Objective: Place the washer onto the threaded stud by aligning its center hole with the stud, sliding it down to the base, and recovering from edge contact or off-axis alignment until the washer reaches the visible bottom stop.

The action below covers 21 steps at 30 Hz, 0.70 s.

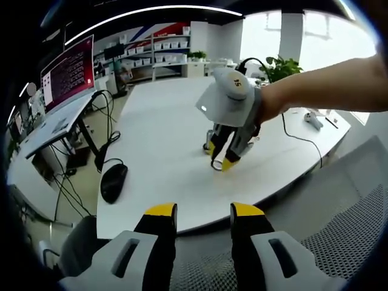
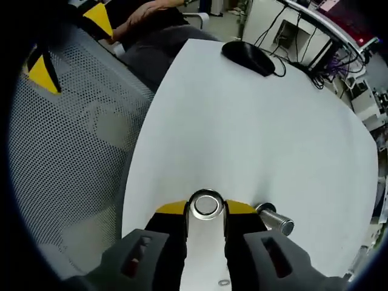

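Observation:
In the right gripper view, my right gripper [image 2: 206, 208] is shut on a silver washer [image 2: 205, 205], held flat between its yellow fingertips [image 2: 173, 208] low over the white table [image 2: 254, 133]. The threaded stud [image 2: 276, 220], a short metal post, stands just right of the right jaw, apart from the washer. From the left gripper view, the right gripper [image 1: 221, 163] points down at the table [image 1: 157, 133] with the washer [image 1: 216, 165] at its tips, a hand holding it. My left gripper [image 1: 204, 210] is open with nothing in it, off the table's near edge.
A black mouse [image 1: 113, 182] [image 2: 248, 57] with its cable lies on the table's side. A small spare ring [image 2: 223, 282] lies on the table under the right gripper. A grey mesh chair [image 2: 73, 139] stands beside the table edge. Monitors and desks [image 1: 66, 73] stand farther off.

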Available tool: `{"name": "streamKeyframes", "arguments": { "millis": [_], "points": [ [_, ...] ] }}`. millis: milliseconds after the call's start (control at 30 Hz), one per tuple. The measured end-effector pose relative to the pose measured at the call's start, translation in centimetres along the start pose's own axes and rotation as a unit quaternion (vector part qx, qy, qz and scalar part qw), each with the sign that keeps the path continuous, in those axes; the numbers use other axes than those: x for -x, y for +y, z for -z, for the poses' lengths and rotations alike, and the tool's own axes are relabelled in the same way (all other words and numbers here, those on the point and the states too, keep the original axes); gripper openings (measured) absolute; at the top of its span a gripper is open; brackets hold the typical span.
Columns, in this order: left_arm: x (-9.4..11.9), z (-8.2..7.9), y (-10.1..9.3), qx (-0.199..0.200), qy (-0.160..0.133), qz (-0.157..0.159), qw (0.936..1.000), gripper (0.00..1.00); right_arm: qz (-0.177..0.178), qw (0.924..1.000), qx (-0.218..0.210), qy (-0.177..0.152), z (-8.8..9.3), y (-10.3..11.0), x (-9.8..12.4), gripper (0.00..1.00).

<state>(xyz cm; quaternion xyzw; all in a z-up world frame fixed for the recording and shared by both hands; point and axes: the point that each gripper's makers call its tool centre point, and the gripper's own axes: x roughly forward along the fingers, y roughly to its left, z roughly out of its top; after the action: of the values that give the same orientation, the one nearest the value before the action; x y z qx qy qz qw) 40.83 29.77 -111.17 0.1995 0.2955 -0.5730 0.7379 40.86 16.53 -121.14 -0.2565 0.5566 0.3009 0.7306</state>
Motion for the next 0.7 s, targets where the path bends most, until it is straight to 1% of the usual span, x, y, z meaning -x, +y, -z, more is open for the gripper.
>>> {"name": "streamKeyframes", "arguments": {
  "millis": [233,367,433,467,567,667,700],
  "points": [
    [0.0,0.0,0.0,-0.001,0.001,0.001,1.0000,0.33,0.011,0.9999,0.011,0.002,0.5,-0.7,2.3,0.23],
    [0.0,0.0,0.0,-0.001,-0.001,0.001,1.0000,0.33,0.019,0.9998,0.004,-0.003,0.4,-0.9,4.0,0.23],
    [0.0,0.0,0.0,0.000,-0.001,0.001,1.0000,0.33,0.027,0.9996,0.002,-0.004,0.3,-1.4,4.6,0.23],
    [0.0,0.0,0.0,0.000,-0.001,0.001,1.0000,0.33,0.032,0.9995,0.001,-0.005,0.5,-2.0,4.7,0.23],
    [0.0,0.0,0.0,-0.002,-0.001,0.002,1.0000,0.32,0.043,0.9990,-0.001,-0.008,0.1,-2.5,5.8,0.23],
    [0.0,-0.1,0.0,0.000,-0.003,0.001,1.0000,0.32,0.052,0.9986,-0.002,-0.009,-0.2,-2.7,6.4,0.23],
    [0.0,-0.1,0.0,0.000,-0.003,0.001,1.0000,0.32,0.057,0.9983,-0.002,-0.010,-0.4,-3.3,6.7,0.23]
  ]
}}
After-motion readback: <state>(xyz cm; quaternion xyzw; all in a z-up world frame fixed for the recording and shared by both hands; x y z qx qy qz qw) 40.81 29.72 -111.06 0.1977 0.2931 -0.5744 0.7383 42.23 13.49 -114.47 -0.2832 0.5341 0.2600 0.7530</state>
